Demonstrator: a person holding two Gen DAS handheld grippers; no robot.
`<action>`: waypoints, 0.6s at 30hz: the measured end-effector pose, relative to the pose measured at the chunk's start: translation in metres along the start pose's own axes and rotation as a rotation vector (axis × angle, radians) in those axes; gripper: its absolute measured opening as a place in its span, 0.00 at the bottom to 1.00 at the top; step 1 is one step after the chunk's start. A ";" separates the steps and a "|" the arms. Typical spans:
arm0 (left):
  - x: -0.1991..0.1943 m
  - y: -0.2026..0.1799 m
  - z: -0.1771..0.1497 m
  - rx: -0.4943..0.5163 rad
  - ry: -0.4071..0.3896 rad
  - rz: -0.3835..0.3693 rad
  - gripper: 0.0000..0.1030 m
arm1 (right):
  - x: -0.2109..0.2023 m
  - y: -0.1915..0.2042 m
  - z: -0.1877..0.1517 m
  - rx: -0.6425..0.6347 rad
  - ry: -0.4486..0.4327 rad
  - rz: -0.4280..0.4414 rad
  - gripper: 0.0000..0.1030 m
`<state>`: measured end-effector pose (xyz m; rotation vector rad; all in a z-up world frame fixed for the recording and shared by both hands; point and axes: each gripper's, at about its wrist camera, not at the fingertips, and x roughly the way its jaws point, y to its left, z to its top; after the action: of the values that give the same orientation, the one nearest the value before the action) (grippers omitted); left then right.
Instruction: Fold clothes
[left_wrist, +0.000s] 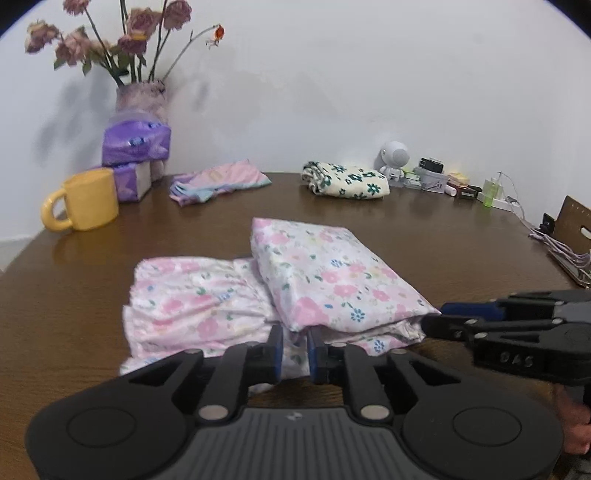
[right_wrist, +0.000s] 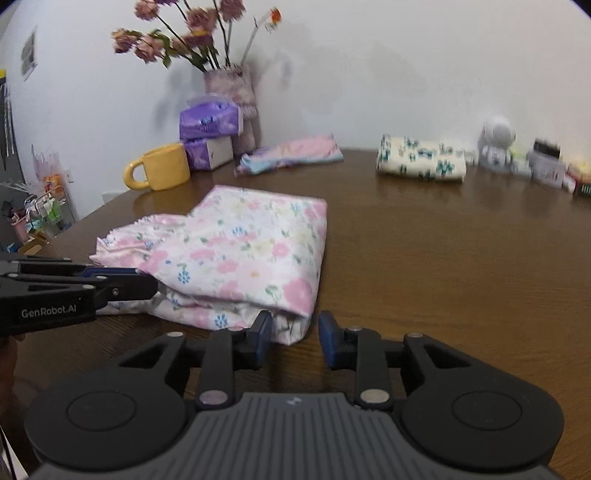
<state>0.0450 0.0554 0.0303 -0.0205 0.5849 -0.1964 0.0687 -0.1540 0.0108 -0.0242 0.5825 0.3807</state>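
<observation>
Where folded floral garment (left_wrist: 325, 280) overlaps, lower layers hidden.

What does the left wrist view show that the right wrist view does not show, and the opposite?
Only the left wrist view shows the green bottle and the cables at the table's right edge. Only the right wrist view shows the cluttered rack beyond the table's left side. Both show the pink floral garment, yellow mug, purple tissue packs, flower vase, white-green folded cloth and both grippers, left gripper and right gripper, jaws apart.
</observation>
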 end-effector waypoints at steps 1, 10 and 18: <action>-0.003 0.001 0.003 -0.007 0.000 -0.006 0.23 | -0.003 -0.001 0.003 0.007 -0.003 0.009 0.28; 0.006 0.010 0.063 -0.006 0.010 -0.017 0.28 | 0.006 -0.028 0.069 0.101 0.010 0.050 0.28; 0.082 0.030 0.101 -0.089 0.122 -0.003 0.15 | 0.087 -0.046 0.107 0.205 0.110 0.042 0.28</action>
<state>0.1733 0.0659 0.0677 -0.0961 0.7146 -0.1751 0.2091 -0.1531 0.0492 0.1652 0.7298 0.3606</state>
